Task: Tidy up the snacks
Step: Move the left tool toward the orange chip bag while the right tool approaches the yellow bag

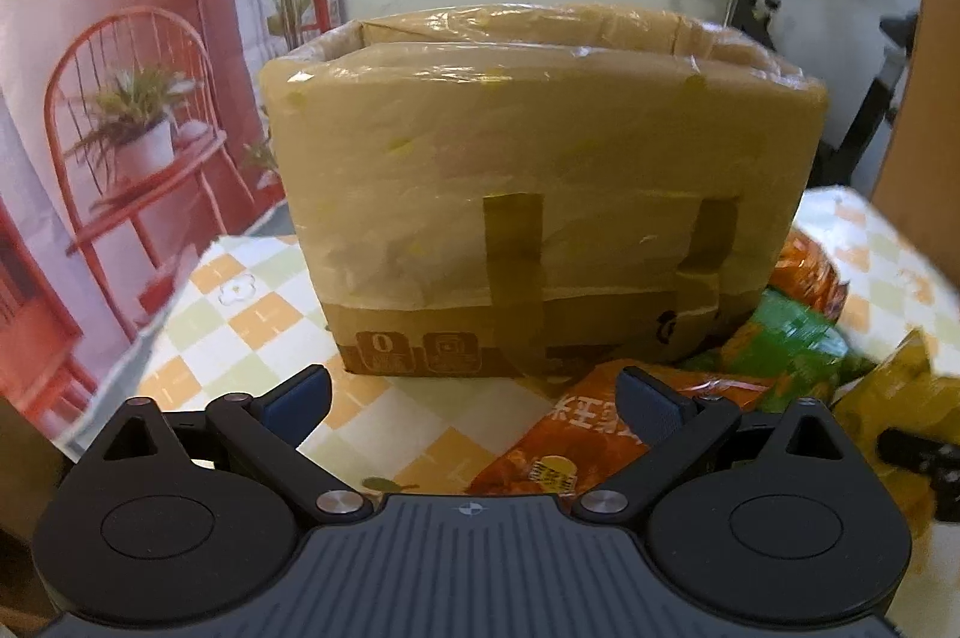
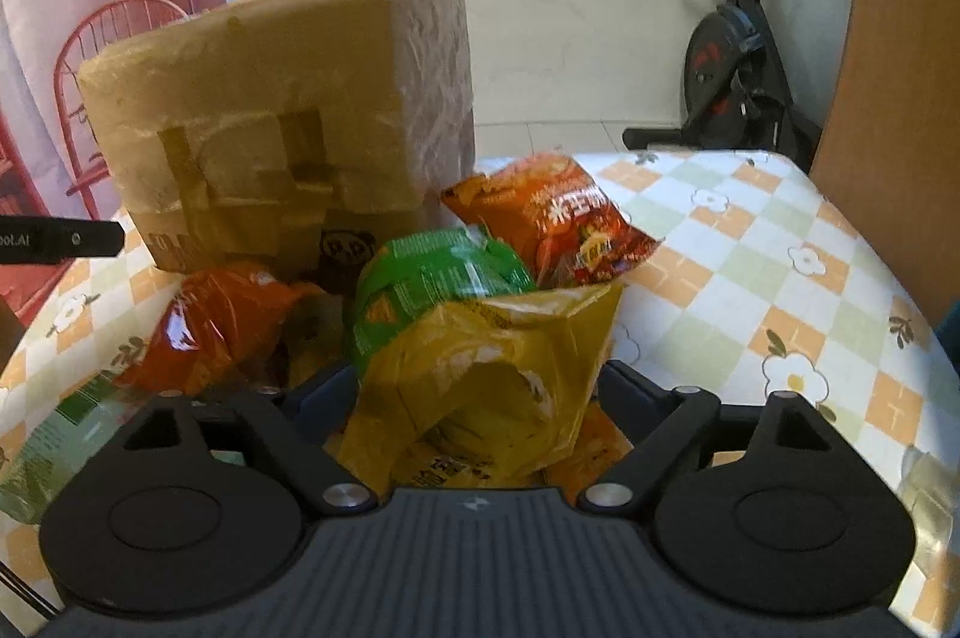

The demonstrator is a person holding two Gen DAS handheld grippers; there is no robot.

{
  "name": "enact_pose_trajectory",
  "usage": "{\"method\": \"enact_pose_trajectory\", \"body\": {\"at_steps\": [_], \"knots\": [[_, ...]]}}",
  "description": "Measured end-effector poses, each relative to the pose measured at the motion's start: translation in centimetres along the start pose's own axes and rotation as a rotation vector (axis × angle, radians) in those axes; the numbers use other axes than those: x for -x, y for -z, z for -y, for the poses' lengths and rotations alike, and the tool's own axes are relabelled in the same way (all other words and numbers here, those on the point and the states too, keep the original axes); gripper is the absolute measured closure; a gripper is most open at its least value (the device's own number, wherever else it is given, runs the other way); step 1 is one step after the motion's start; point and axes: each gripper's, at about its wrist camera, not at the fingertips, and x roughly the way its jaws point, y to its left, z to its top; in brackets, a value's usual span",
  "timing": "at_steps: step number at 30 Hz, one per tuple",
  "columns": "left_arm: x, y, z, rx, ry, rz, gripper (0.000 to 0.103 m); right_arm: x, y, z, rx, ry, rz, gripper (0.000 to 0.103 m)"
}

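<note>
A taped brown cardboard box [image 1: 540, 194] stands on the checkered table; it also shows in the right wrist view [image 2: 282, 122]. My left gripper [image 1: 474, 398] is open and empty, just in front of the box. An orange snack bag [image 1: 576, 434] lies under its right finger. My right gripper [image 2: 474, 398] has its fingers on both sides of a yellow snack bag [image 2: 486, 374]. Behind it lie a green bag [image 2: 432, 284], an orange bag [image 2: 564, 218] and another orange bag [image 2: 222, 320]. The green bag [image 1: 792, 338] also shows in the left wrist view.
The checkered tablecloth [image 2: 750, 254] extends to the right of the snacks. An exercise bike [image 2: 738, 62] stands beyond the table's far edge. A printed backdrop with a red chair [image 1: 120, 128] hangs at the left. A wooden panel [image 2: 900, 68] rises at the right.
</note>
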Motion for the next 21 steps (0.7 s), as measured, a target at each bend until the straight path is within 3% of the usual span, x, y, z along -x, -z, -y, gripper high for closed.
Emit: {"method": "enact_pose_trajectory", "body": {"at_steps": [2,9,13,21], "knots": [[-0.5,-0.2,0.4,-0.026,0.018,-0.014,0.011,-0.2,0.2,0.5,-0.025,-0.019,-0.013,0.016],[-1.6,-0.1,1.7,-0.083,0.157,-0.037,0.011,-0.5,0.4,1.1,-0.083,-0.054,-0.01,0.021],[-2.8,0.1,3.4,-0.165,0.154,-0.075,0.011,-0.5,0.5,1.3,-0.088,-0.064,-0.01,0.021],[-5.8,0.9,3.7,-0.144,0.208,-0.166,0.01,-0.5,0.6,1.8,-0.108,-0.084,-0.003,0.021]]}}
